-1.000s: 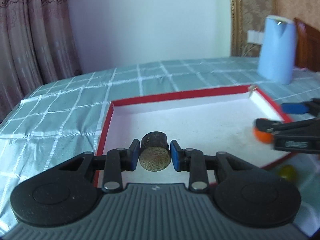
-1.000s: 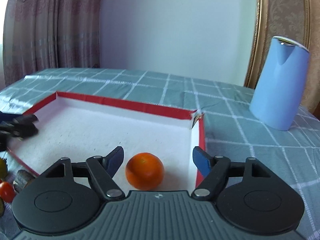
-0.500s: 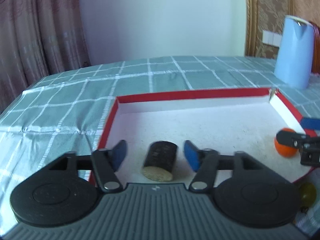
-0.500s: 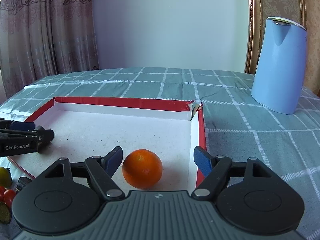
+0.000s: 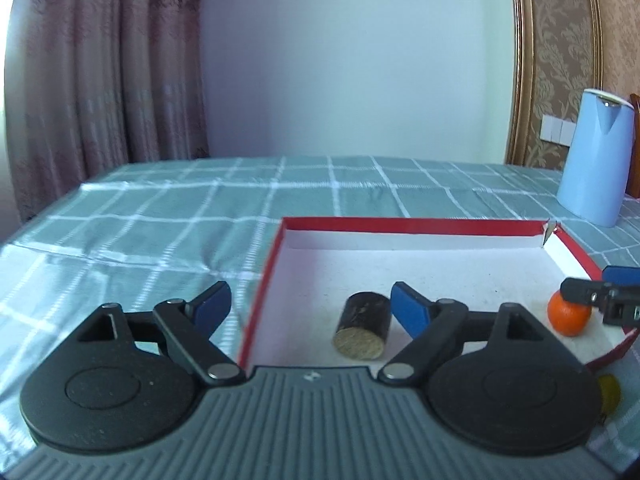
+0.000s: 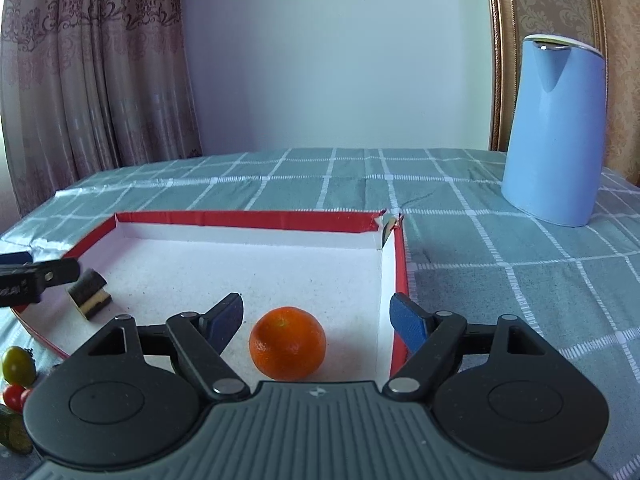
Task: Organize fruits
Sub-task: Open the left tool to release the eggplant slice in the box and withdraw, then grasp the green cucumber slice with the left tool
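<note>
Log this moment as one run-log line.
left gripper: opening, off dark cylinder | right gripper: open around orange, no contact | both items in red tray

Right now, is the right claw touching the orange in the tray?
Apart. The right wrist view shows white tray floor on both sides of the orange, between it and each blue pad of the right claw.

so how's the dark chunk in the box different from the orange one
The dark chunk is a short cylinder with near-black skin and a pale cut end; the orange is a bright, whole ball. The chunk lies on its side, cut face toward the left gripper, whose jaws are opening off it; the orange sits between the right gripper's open fingers, untouched. Both rest on the white floor of the red-rimmed box.
</note>
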`<state>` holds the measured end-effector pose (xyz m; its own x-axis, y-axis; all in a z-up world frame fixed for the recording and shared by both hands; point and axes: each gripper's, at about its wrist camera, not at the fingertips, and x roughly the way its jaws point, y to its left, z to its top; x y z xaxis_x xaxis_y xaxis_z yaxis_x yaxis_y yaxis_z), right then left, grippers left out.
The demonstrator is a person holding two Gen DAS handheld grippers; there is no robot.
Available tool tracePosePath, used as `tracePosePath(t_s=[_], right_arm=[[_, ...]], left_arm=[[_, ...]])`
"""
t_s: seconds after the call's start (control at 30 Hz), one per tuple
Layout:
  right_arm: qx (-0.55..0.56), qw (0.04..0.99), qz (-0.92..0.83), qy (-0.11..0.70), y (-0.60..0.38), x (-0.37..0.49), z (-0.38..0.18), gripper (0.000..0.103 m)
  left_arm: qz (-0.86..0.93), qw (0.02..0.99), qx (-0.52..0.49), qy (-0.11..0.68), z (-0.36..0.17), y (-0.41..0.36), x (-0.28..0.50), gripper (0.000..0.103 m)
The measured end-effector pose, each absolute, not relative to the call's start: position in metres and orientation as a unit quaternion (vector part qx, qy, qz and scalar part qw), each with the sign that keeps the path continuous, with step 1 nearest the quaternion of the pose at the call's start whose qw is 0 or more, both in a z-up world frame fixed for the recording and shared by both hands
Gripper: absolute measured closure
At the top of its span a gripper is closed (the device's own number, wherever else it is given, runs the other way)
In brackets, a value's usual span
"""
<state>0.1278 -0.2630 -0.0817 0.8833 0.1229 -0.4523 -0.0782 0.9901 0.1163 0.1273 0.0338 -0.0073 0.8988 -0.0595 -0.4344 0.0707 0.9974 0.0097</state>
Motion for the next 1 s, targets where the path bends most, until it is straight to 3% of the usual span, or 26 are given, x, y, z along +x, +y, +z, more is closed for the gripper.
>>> tracePosePath(t_s=[0.13,0.6,0.9,1.0], right_arm=[[0.049,0.970,0.050,0.232,-0.264,0.125,-0.081,0.022],[0.051,0.971,0.040,0.228,-0.268,0.113,-0.082,0.022],[0.042,0.974,0.038,0.219,-0.265,0.108,-0.081,0.022],[0.036,0.975,0.040,0.217,-0.263,0.107,-0.080,0.022]], left_arm=[[-0.028,0.977,0.018,0.210,-0.010,0.039,0.104,0.009],[-0.064,0.969,-0.042,0.236,-0.023,0.056,0.001,0.000],[-0.046,0.961,-0.001,0.274,-0.035,0.016,0.000,0.001],[-0.050,0.957,0.003,0.286,-0.038,0.011,0.003,0.011]])
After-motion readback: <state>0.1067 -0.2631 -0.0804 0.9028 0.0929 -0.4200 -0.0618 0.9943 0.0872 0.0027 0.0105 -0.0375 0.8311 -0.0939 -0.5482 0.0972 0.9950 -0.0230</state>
